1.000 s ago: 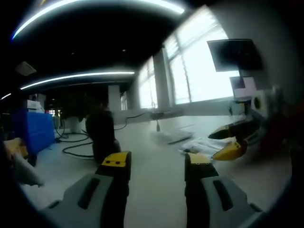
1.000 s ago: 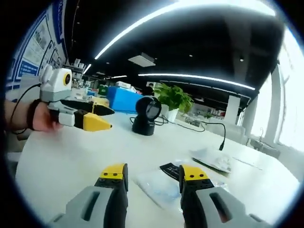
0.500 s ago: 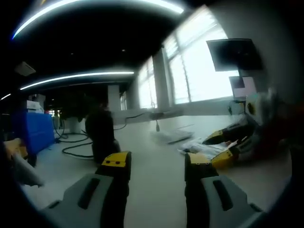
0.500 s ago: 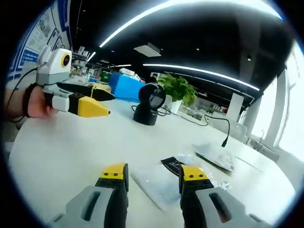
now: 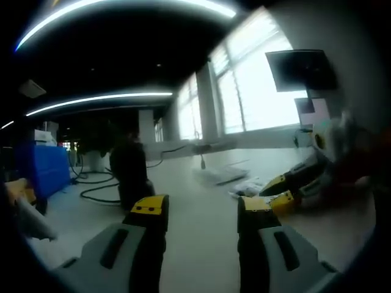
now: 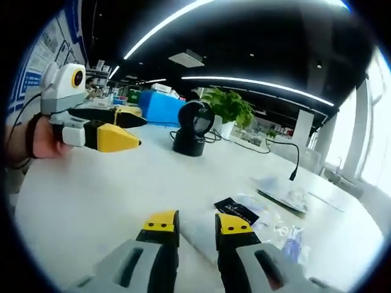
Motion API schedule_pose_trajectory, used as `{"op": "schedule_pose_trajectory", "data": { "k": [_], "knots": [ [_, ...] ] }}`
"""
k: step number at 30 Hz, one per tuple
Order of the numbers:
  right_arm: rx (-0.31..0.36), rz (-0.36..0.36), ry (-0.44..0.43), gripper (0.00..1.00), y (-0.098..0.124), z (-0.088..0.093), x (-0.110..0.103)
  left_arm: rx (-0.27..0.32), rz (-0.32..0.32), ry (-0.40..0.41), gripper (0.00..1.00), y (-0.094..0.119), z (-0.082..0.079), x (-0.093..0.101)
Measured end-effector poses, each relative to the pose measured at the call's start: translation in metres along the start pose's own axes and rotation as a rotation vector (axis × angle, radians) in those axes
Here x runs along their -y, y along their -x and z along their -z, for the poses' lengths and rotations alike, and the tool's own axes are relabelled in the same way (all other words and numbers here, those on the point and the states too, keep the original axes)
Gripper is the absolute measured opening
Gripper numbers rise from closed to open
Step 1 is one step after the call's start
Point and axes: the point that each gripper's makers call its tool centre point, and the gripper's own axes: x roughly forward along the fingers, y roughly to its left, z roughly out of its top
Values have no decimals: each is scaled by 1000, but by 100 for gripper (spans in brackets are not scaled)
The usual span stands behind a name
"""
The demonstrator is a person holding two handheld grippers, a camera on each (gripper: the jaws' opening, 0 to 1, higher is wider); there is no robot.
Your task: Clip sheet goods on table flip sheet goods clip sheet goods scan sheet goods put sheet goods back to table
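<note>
The right gripper (image 6: 197,223) has narrow fingers closing on the sheet goods (image 6: 198,235) at 6 o'clock on the surface (image 6: 91,183). The left gripper (image 5: 201,207) waits with wide fingers, holding nothing. I judge this the first clip; flip and scan at the scanner (image 6: 191,129) remain.

**Sheet goods flat on table**

Sheet goods (image 6: 244,213): flat clear plastic packets with a black label card, lying on the white table, overlapping loosely. Seen in right gripper view just ahead of the jaw tips. In left gripper view, pale crinkled packets (image 5: 247,186), blurred.
</note>
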Motion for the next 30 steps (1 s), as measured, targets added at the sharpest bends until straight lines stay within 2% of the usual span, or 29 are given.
{"op": "schedule_pose_trajectory", "data": {
  "k": [2,7,12,21,23,27,30],
  "knots": [
    [-8,-13,-29,9,-1,1,-4,0,1,0,38,0,0,0],
    [-20,-15,-50,1,-1,2,-7,-1,0,-2,38,0,0,0],
    [-32,-17,-85,0,-2,4,-7,-1,-2,-3,38,0,0,-1],
    [-35,-27,-91,0,0,4,-5,-2,-2,-5,38,0,1,-1],
    [-25,-23,-114,0,2,0,-3,-2,-2,-5,38,0,1,-1],
    [38,8,-113,0,11,-16,6,-4,-2,-7,38,0,1,0],
    [53,11,-140,0,15,-24,10,-5,-2,-7,38,0,1,0]
  ]
}}
